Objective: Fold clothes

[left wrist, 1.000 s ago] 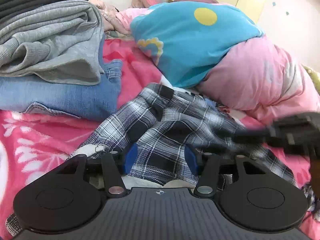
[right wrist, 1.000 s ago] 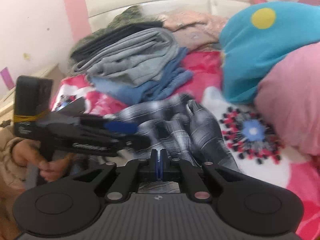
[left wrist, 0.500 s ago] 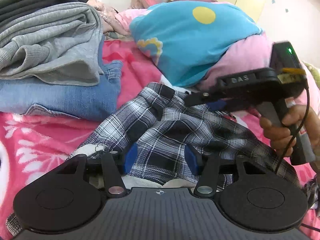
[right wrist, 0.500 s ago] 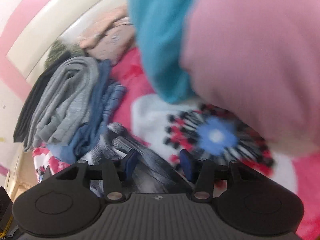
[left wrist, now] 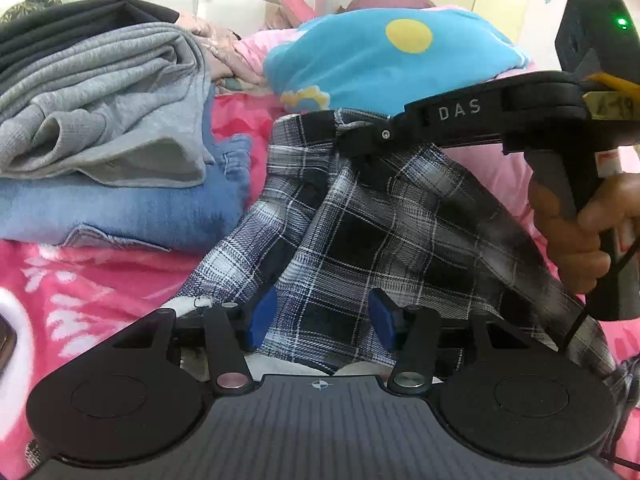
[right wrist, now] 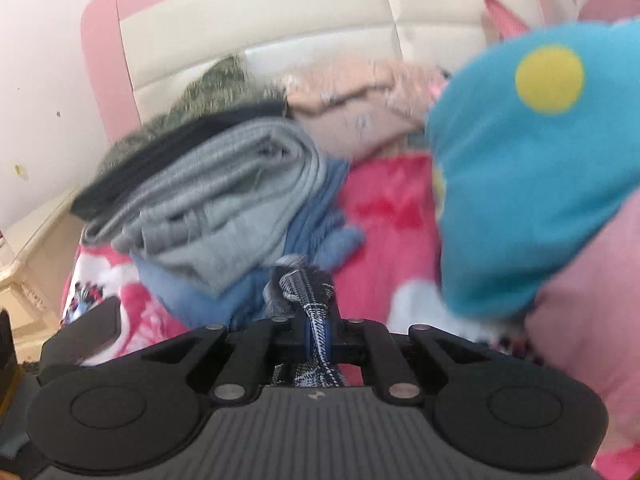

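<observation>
Here, centre frame on a pink bedspread (left wrist: 100, 280), the soft, light plaid shirt (left wrist: 360, 240) droops from the right gripper (right wrist: 316, 322), just closed on its bunched edge, while the left gripper (left wrist: 320, 316) gapes around its lower hem, best pinched at corners.

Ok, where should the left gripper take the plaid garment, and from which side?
The near hem, from the near side, straight in: the plaid garment lies spread there between the open jaws of the left gripper. The right gripper has just closed its jaws on the far edge, holding it raised.
</observation>
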Demonstrator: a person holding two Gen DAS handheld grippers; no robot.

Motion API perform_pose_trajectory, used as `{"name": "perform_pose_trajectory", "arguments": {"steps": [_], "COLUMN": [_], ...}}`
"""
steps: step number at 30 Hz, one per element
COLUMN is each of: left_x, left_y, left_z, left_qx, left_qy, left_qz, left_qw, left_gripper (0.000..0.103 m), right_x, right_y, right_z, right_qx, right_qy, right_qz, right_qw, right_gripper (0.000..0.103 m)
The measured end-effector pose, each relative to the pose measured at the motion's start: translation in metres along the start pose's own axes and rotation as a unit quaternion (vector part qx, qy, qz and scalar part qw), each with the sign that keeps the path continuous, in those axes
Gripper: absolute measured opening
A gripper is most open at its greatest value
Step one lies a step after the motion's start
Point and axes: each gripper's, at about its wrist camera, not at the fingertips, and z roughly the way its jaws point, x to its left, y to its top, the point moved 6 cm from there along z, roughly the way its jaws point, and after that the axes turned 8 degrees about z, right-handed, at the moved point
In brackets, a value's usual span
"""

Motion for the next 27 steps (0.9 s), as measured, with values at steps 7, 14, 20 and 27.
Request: {"name": "perform_pose_trajectory", "arguments": {"steps": [7, 14, 20, 27], "left_x": [-0.002, -0.002, -0.002, -0.024], "left_y": [-0.002, -0.003, 0.000, 0.006], "left_z": [0.003, 0.001, -0.013, -0.028], "left_qx": [0.004, 0.002, -0.020, -0.062], "left_qy": [0.001, 0.006, 0.016, -0.022], "left_qz": [0.008, 0.010, 0.007, 0.044], "left_qw": [1.0000, 0.9999, 0.9996, 0.9969], "left_gripper": [0.052, 0.052, 0.053, 0.056], "right_x": [-0.042, -0.055, -0.091, -0.138], "right_y": [-0.017, -0.017, -0.020, -0.130], "right_z": [0.034, 0.030, -0.101, -0.236], "right_qx": [0.024, 0.045, 0.005, 0.040], "right_qy": [-0.082, -0.152, -0.188, -0.359], "right_qz": [0.004, 0.033, 0.132, 0.220], "right_qw": [0.996, 0.987, 0.973, 0.906], "right_gripper": [0.006, 0.057, 0.069, 0.069]}}
